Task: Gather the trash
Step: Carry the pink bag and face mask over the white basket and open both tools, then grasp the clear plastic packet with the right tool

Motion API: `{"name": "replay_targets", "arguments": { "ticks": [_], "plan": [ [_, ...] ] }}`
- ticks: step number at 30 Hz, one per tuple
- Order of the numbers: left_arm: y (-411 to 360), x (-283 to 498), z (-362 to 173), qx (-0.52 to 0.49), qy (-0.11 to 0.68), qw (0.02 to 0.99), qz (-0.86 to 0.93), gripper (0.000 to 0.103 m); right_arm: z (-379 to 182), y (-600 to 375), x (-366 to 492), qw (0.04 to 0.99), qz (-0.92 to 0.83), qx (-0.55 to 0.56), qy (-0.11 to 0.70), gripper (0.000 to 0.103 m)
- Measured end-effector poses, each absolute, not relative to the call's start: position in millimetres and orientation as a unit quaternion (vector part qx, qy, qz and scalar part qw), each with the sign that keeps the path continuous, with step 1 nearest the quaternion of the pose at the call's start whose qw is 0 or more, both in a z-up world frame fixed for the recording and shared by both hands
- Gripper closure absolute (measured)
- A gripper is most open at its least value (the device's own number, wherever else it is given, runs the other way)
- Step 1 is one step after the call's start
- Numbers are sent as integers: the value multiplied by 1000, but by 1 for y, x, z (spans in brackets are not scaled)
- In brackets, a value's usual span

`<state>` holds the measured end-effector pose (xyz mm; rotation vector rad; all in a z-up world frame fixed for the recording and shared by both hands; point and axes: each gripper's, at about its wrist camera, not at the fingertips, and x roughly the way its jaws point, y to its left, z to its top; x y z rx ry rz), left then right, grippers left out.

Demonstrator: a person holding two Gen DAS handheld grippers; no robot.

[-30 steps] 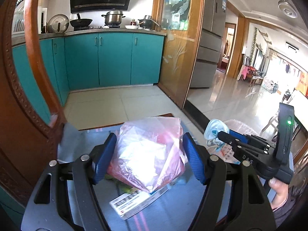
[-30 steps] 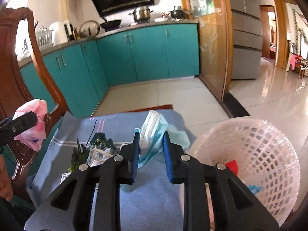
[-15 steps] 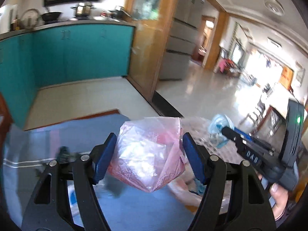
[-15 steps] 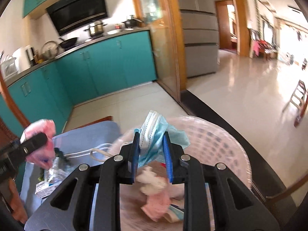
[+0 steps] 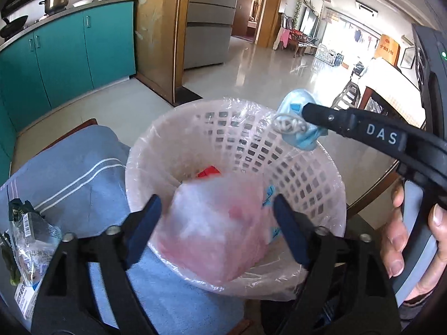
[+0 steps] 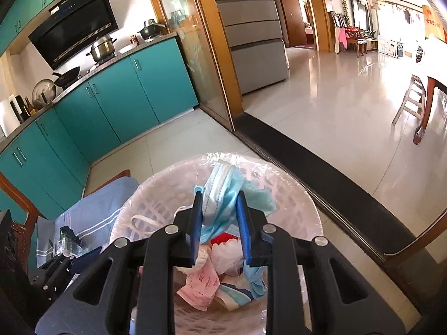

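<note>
Here, crumpled mask (image 6: 223,192) upright above basket (image 6: 301,195).

Your left gripper (image 5: 215,229) was black plastic with blue pads and shiny round screws. Your right gripper (image 6: 219,229) looked the same, with white letters "DAS" and a small green light.

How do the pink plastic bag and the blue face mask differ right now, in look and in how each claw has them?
The translucent pink plastic bag is bulky and blurred, loose between the opening left claw; its pads stand clear. The crumpled blue face mask is small and sharp, pinched tight in the narrow right claw. Both hang over the white lattice basket with its clear liner.
</note>
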<state>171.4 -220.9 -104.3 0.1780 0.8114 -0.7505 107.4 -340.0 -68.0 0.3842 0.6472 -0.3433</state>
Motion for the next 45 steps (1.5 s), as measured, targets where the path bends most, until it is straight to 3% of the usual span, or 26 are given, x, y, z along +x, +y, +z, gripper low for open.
{"name": "replay_targets", "arguments": {
  "ticks": [3,5,10,15,19,20,23,30,39,45],
  "plan": [
    [-215,171,-100,79,372,855,-352,12,-71,-341,111,911,-168,188,325,72],
    [-207,172,-95,74,367,861,-344,12,-74,-342,112,907,-171,196,331,59],
    [-183,183,-80,51,354,884,-302,12,-73,-341,118,904,-164,218,329,57],
    [-126,205,-62,42,323,933,-153,12,-68,-313,129,917,-116,213,316,52],
    [-60,227,-52,15,318,948,-8,12,-61,-264,144,934,-33,185,303,37],
    [-40,234,-52,0,327,945,17,11,-62,-251,147,935,-11,177,306,30],
    [8,246,-57,-44,366,928,46,11,-73,-200,164,926,82,150,335,22],
    [83,260,-91,-120,459,879,38,11,-127,-135,208,873,155,166,431,18],
    [84,266,-152,-128,549,825,-21,10,-162,-111,232,840,157,185,484,16],
    [77,273,-164,-115,557,822,-30,10,-159,-108,226,849,166,166,473,32]
  ]
}}
